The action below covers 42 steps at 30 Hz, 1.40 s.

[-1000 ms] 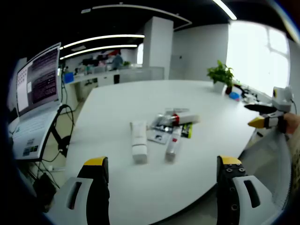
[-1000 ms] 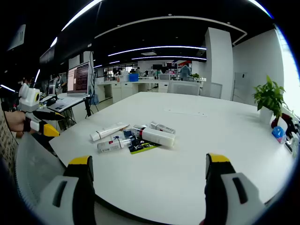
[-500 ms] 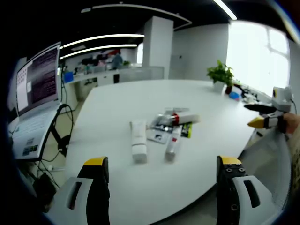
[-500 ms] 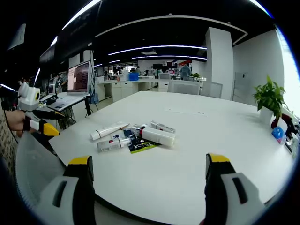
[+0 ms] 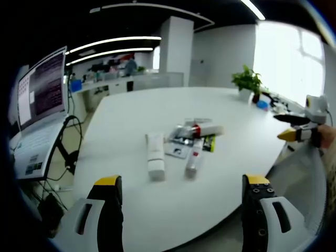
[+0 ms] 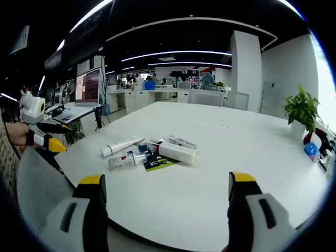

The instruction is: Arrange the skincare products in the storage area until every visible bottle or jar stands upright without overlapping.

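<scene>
Skincare products: a small cluster lying flat near the middle of the white bench (image 5: 131, 121), none upright.
- White tube (image 5: 155, 161), lying lengthwise, slightly apart from the others on the side nearer the laptop.
- Slim tube (image 5: 193, 163), lying beside it, its far end touching the pile.
- Larger white bottle with a red band (image 6: 176, 152), on its side across the pile; a smaller tube (image 6: 181, 142) lies just behind it.
- Flat sachets or leaflets (image 6: 155, 164), dark and green, partly under the bottles; overlap is plain, exact count unclear.

Left gripper (image 5: 178, 184): jaws wide apart, holding nothing, held off the bench edge, well short of the cluster.
Right gripper (image 6: 164, 181): jaws wide apart, empty, likewise at the bench edge and well apart from the products.

Surroundings: open laptop (image 5: 39, 105) on a side stand, potted plant (image 6: 303, 110) at the far edge, office desks beyond.

Step in hand, as judged: the start, approach not yet made; nothing stood up. Next move calls for bringing one gripper in over an outlying item, probably the separate white tube, closing across its body and tipping it onto its cap end, clear of the pile.
</scene>
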Each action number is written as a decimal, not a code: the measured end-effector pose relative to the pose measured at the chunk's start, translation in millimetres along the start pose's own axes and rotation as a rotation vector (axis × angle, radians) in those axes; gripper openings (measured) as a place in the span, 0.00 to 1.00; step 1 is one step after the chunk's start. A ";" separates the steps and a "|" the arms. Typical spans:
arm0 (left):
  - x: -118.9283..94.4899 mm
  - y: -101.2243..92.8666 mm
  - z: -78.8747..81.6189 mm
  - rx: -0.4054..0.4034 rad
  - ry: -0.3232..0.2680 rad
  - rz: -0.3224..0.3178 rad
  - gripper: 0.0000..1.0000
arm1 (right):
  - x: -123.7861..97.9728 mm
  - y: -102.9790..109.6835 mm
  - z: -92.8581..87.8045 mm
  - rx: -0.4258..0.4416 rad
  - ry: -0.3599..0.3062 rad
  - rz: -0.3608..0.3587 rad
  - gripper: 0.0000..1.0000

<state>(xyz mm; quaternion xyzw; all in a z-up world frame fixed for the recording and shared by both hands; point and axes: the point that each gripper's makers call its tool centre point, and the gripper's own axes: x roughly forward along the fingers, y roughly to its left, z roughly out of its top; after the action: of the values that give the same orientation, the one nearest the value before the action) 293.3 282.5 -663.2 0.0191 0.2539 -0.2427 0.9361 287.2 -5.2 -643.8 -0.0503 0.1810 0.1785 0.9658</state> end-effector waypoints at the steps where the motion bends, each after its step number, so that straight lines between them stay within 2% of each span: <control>1: -0.1 0.1 -0.1 0.001 0.001 0.001 0.92 | 0.0 0.2 0.1 0.000 0.000 0.001 0.97; 10: 1.2 0.2 -2.5 0.006 0.015 0.003 0.92 | -0.8 0.1 -0.3 -0.001 0.002 -0.003 0.96; 16: 0.7 1.0 -0.5 0.000 0.002 0.006 0.92 | -0.2 1.2 -2.4 -0.003 0.015 0.003 0.96; 18: 0.3 0.9 0.8 -0.001 -0.004 0.005 0.92 | 0.8 2.5 -2.7 0.031 0.027 0.012 0.96; 20: 0.2 1.5 0.8 0.004 -0.006 0.007 0.91 | 1.1 0.8 1.9 0.061 0.013 0.013 0.95; 28: 0.1 1.5 0.4 -0.001 -0.007 0.001 0.90 | 2.8 2.3 1.9 0.079 0.045 0.023 0.94; 31: 0.6 1.2 0.6 -0.001 -0.004 -0.002 0.90 | 2.5 -0.6 4.4 0.068 0.038 0.013 0.95; 42: 2.4 2.1 0.0 -0.010 -0.003 -0.008 0.90 | 14.7 -10.4 1.8 0.035 0.074 0.025 0.93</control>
<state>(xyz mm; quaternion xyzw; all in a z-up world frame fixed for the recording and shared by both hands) 296.1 283.2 -664.5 0.0133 0.2536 -0.2450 0.9357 304.3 -9.8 -647.2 -0.0379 0.2202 0.1853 0.9569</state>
